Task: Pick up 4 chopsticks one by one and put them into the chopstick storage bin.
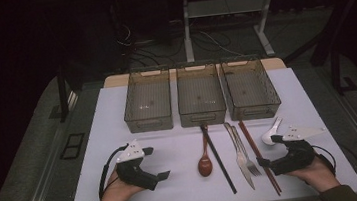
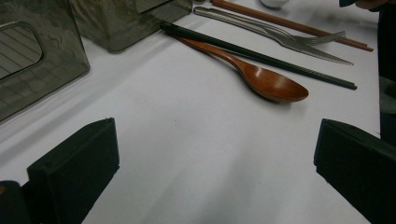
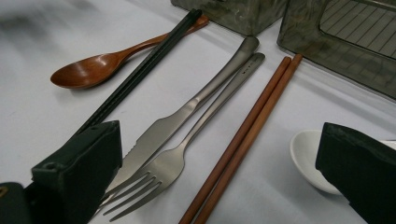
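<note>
Both grippers, left gripper [image 1: 155, 163] and right gripper [image 1: 267, 152], sit released, holding nothing. Fork [image 3: 154, 177], knife [image 3: 187, 112] and brown chopsticks [image 3: 243, 135] lie untouched at the right one's 12 o'clock; 3 bins [image 1: 202, 115] look empty, so everything's left.

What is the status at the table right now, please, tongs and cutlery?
Left tongs open, over bare table. Right tongs open, beside the fork and brown chopsticks, nothing gripped. Cutlery lying flat in front of three bins. Nothing in the way.
</note>
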`<action>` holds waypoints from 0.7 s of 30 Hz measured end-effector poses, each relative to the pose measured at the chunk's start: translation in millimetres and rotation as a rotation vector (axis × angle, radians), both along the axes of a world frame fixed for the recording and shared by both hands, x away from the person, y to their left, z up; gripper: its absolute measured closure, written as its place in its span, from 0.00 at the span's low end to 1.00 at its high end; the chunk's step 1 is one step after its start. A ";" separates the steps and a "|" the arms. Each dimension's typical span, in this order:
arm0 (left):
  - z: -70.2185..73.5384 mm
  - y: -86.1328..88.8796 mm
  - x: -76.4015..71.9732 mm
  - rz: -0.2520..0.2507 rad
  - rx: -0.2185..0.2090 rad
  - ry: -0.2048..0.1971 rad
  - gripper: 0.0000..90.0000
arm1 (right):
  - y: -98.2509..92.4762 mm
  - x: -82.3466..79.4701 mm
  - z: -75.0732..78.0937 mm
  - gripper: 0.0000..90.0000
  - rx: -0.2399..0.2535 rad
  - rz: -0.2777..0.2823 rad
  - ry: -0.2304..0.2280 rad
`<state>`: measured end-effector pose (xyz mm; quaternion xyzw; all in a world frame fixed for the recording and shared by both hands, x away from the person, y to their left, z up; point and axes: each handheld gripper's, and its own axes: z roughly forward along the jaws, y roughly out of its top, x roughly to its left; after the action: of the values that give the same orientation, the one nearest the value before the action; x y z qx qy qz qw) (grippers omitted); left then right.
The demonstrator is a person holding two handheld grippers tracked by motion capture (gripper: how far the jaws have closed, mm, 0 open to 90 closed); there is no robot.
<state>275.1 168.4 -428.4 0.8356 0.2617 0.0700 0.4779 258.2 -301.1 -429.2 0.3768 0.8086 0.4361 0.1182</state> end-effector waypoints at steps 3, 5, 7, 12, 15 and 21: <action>-0.8 0.1 -0.3 0.006 -0.010 0.006 0.00 | 0.5 0.0 0.0 0.01 -0.008 -0.002 0.004; -1.1 0.1 -0.1 0.008 -0.010 0.008 0.00 | 0.9 0.6 0.2 0.01 -0.011 0.000 0.005; -1.1 -0.1 0.6 0.010 -0.017 0.010 0.00 | 1.6 1.2 1.1 0.01 -0.007 0.002 0.015; -0.6 0.1 0.5 0.012 -0.016 0.010 0.00 | 4.4 3.0 4.8 0.02 -0.013 0.003 0.015; -0.6 0.3 -1.4 0.004 -0.014 0.010 0.00 | 6.7 3.0 7.9 0.04 -0.004 0.013 0.007; -1.1 0.2 -0.8 0.002 -0.020 0.017 0.00 | 11.3 7.5 9.4 0.04 0.004 0.018 0.014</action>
<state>274.3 168.6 -429.5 0.8309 0.2673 0.0608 0.4842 265.7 -289.8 -419.8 0.3725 0.8120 0.4361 0.1080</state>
